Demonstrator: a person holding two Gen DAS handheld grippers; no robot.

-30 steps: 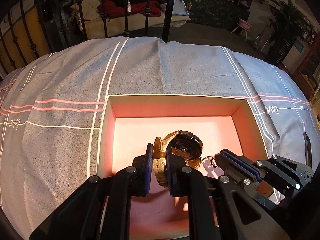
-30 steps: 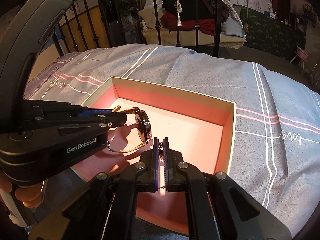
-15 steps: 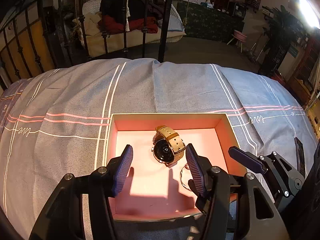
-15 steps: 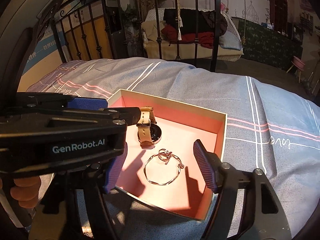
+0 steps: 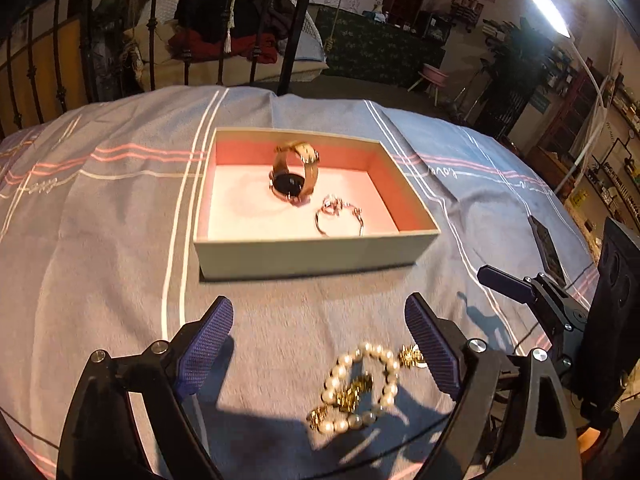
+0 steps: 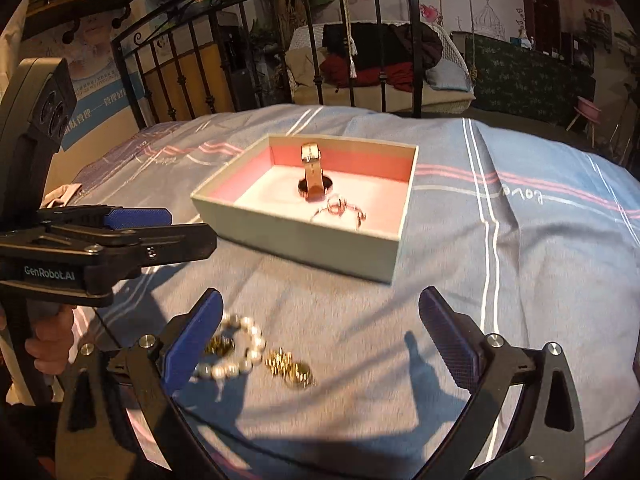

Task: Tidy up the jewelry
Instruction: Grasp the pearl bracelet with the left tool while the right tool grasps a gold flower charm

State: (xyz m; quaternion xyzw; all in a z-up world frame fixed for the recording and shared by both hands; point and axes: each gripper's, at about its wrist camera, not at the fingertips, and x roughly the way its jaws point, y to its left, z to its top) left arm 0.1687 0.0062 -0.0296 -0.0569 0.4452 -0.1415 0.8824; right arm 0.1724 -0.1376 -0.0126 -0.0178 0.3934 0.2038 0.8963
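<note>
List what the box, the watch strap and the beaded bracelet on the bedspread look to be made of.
Box: likely cardboard, matte pale outside, pink lining; thin, straight walls.
Watch strap: looks like tan leather with a gold-toned buckle; the band holds a stiff loop.
Beaded bracelet: glossy white pearl-like beads with gold-coloured links; real or imitation cannot be told.

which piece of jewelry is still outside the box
The pearl bracelet with gold charms, lying on the bedspread just in front of the grippers. The watch and the thin wire bangle already lie inside the pink-lined box.
</note>
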